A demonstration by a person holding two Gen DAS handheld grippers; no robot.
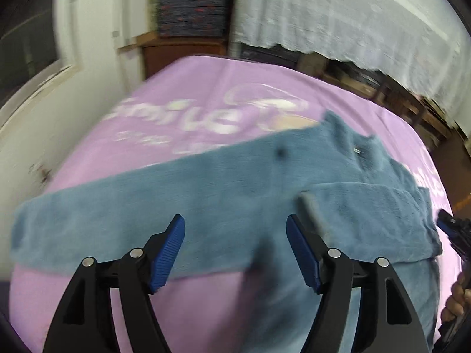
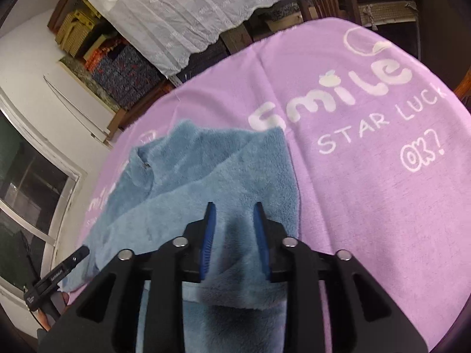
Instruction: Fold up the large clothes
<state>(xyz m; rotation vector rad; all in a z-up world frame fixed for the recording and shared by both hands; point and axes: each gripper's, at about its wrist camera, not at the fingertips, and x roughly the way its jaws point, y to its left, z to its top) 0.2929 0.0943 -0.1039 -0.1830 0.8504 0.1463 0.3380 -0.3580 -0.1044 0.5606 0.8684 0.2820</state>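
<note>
fluffy blue sweater (image 2: 206, 176) spread on a lilac blanket (image 2: 368, 191) with "smile", "star luck" and "ok?" printed in white. collar (image 1: 357, 147) toward the far edge, one sleeve (image 1: 88, 229) stretched out long to the left in the left wrist view, the other sleeve (image 1: 368, 206) folded back over the body, grey cuff (image 1: 313, 211) lying on top.

left gripper (image 1: 235, 244) spread wide, blue pads (image 1: 166, 259) well apart, nothing between them, just hovering above the sweater's body. whole left view smeared with motion blur.

right gripper (image 2: 234, 235) partly parted, a hump of the blue fleece bunched up between the pads (image 2: 207, 244). looks loose rather than clamped, though can't tell for sure if the pads touch the pile. right gripper also poking in at the right edge of the left view, hand (image 1: 456, 297) wrapped on its handle.

behind the blanket: white lace cloth (image 2: 176, 14) draped over shelves, stack of dark patterned fabric (image 1: 192, 8), window (image 2: 26, 182) to the left.
</note>
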